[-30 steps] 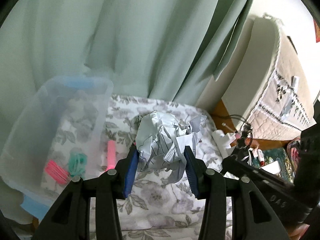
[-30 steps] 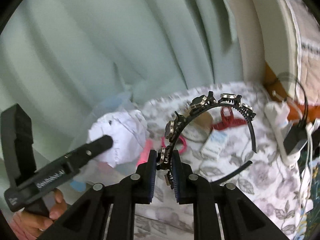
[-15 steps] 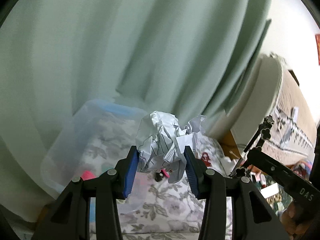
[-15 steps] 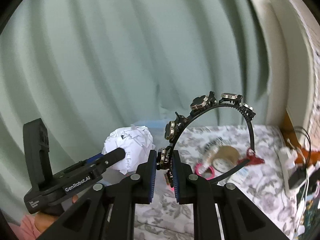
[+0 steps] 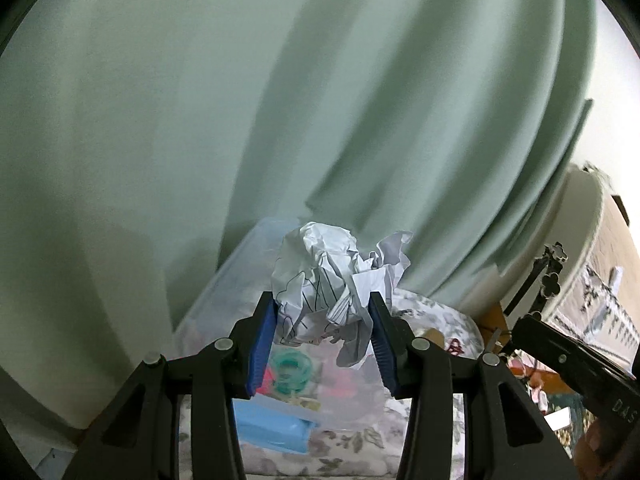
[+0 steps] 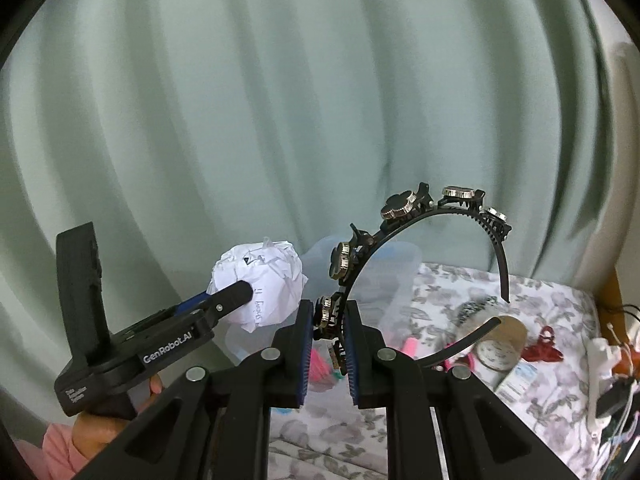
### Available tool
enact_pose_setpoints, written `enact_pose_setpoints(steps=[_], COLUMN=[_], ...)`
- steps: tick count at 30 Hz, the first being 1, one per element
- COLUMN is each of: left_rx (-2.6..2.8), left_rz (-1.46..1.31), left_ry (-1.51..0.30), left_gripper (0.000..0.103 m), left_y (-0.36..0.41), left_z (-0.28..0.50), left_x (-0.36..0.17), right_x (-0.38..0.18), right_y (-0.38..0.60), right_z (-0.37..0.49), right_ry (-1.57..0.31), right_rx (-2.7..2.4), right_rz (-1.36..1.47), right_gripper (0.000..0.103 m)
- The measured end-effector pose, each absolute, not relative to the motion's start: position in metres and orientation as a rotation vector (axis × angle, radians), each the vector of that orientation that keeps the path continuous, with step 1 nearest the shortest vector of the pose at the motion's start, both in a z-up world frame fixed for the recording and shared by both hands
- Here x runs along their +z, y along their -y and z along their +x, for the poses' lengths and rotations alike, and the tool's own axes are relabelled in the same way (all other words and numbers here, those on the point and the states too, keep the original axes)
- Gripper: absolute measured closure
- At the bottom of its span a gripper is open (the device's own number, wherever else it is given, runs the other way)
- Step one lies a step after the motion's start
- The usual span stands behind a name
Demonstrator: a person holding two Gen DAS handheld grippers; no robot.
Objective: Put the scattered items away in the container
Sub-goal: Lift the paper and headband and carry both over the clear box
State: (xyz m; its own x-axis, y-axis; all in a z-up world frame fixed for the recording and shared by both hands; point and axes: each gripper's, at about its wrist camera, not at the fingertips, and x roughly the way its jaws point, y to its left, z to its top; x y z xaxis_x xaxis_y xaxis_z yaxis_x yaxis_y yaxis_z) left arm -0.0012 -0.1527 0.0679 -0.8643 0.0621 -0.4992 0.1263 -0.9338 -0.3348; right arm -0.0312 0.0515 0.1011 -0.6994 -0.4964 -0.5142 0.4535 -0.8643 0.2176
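Crumpled matt paper ball (image 5: 324, 276), translucent plastic container (image 5: 240, 280), floral cloth (image 6: 540, 304).

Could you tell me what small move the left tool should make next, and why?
Probably lower the left tool and open it: its crumpled paper ball seems to sit above the clear container, which already holds small items.

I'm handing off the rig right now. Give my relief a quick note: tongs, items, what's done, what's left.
Left tongs: shut on the paper ball, held above the bin.
Right tongs: shut on the headband, lifted beside the bin.
Done: pink and teal bits already lie in the bin.
Left: drop the ball and headband in, then collect the tape roll, red clip, small box and pink ring from the floral cloth.
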Motion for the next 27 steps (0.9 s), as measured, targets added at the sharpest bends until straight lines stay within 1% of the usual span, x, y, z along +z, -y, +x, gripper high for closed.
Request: enact_pose_setpoints(steps=[8, 22, 27], left_rx=[-2.865, -2.805, -2.783], left_rz=[0.829, 0.962, 1.008], left_ry=[-0.592, -0.602, -0.614], left_gripper=[0.056, 0.056, 0.056], left_y=[0.180, 0.187, 0.190], left_z=[-0.009, -0.035, -0.043], left_x=[0.052, 0.020, 0.009], right_x=[0.081, 0.052, 0.040], right_y=[-0.021, 0.012, 0.023], right_z=[-0.051, -0.085, -0.096], right_ry=[0.071, 0.040, -0.015], right_rx=[-2.416, -2.308, -2.303], right_rz=[0.831, 0.957, 0.981], right_gripper=[0.087, 0.087, 0.086])
